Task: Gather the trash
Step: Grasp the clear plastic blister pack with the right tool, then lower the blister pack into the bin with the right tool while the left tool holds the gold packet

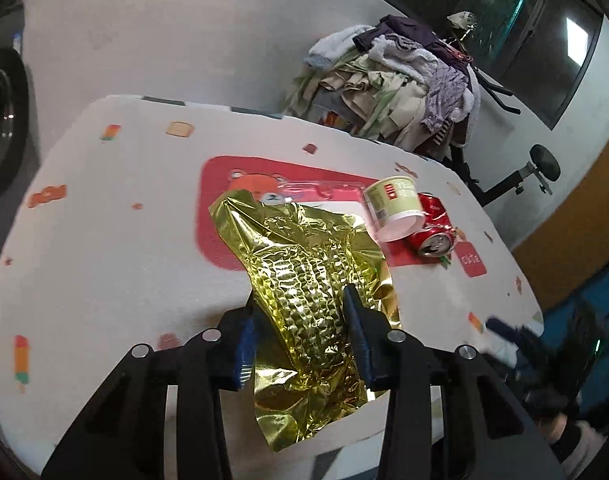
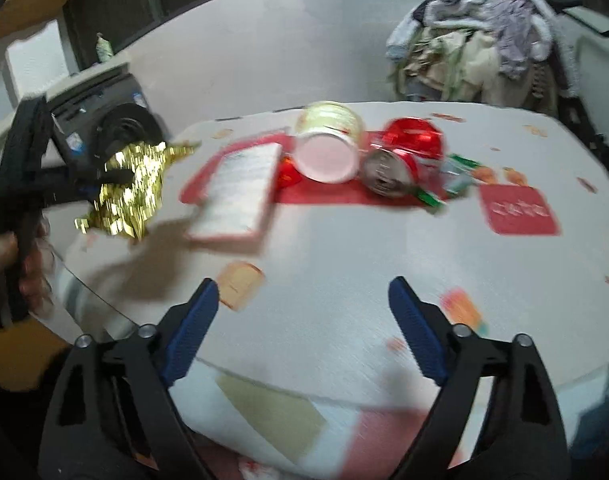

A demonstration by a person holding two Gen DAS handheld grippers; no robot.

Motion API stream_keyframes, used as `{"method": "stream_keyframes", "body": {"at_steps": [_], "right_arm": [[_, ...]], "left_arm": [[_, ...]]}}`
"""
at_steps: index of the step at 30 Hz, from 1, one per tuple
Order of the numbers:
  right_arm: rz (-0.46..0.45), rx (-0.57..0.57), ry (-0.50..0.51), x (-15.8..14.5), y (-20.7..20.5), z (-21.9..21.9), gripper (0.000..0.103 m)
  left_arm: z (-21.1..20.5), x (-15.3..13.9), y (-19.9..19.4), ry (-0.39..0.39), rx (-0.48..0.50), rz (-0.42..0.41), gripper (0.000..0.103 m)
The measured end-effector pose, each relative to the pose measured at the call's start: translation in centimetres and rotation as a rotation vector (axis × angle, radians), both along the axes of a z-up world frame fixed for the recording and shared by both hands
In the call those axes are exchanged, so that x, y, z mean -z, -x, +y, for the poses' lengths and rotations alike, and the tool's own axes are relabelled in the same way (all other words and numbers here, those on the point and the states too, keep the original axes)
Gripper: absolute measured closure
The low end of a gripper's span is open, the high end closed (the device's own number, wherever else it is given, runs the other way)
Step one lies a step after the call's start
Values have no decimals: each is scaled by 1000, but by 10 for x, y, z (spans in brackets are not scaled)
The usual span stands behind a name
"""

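Observation:
A crumpled gold foil wrapper point(image 1: 288, 236) hangs between the blue pads of my left gripper point(image 1: 300, 298), which is shut on it. In the right wrist view the same foil point(image 2: 132, 188) is off the table at the left, with its shadow below. A green-and-white paper cup point(image 2: 328, 140) lies on its side next to a crushed red can point(image 2: 400, 156), with a flat pink-edged package point(image 2: 240, 192) and a small green wrapper point(image 2: 456, 176) nearby. My right gripper point(image 2: 303, 286) stands open over the near table edge with nothing between its fingers.
The table point(image 1: 104, 240) has a white cloth with small printed pictures and a red mat. A pile of clothes point(image 1: 400, 88) stands behind it, and a washing machine point(image 2: 104, 120) to the left. A hand point(image 2: 8, 256) holds the left gripper.

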State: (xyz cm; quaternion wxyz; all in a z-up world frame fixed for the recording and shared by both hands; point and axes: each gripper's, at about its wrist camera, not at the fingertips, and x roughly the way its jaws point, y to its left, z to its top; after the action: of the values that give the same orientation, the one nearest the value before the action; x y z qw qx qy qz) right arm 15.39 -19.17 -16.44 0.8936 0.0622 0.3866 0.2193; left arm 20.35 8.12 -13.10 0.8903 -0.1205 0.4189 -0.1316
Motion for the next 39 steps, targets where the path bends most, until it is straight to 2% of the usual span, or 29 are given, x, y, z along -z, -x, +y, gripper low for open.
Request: {"method": "stream_keyframes", "body": {"at_steps": [2, 4, 8, 13, 14, 15, 16, 17, 20, 22, 29, 39], "right_arm": [[23, -31, -88, -3, -20, 14, 31], [42, -35, -121, -4, -41, 27, 37], [94, -25, -134, 5, -84, 51, 50], [192, 34, -144, 26, -122, 71, 55], [209, 42, -155, 29, -127, 72, 63], [237, 48, -165, 33, -131, 74, 79], [252, 54, -170, 35, -132, 74, 82], [251, 59, -186, 33, -131, 72, 93], [208, 41, -203, 13, -119, 68, 94], [140, 26, -174, -6, -105, 65, 94], [-11, 44, -64, -55, -56, 38, 95], [-84, 55, 50, -77, 28, -6, 95]], "left_arm": [[8, 3, 7, -8, -16, -6, 64], [17, 6, 12, 11, -36, -4, 64], [33, 13, 22, 57, -68, 8, 64], [42, 19, 30, 88, -84, 17, 64], [42, 21, 31, 89, -83, 19, 64], [41, 21, 30, 90, -82, 21, 64], [41, 22, 30, 92, -80, 23, 64], [41, 22, 32, 97, -78, 23, 64], [40, 21, 36, 106, -68, 14, 64], [37, 18, 38, 105, -60, 8, 64], [17, 3, 62, 108, -22, -19, 64], [-12, -11, 116, 97, 29, -37, 64]]}}
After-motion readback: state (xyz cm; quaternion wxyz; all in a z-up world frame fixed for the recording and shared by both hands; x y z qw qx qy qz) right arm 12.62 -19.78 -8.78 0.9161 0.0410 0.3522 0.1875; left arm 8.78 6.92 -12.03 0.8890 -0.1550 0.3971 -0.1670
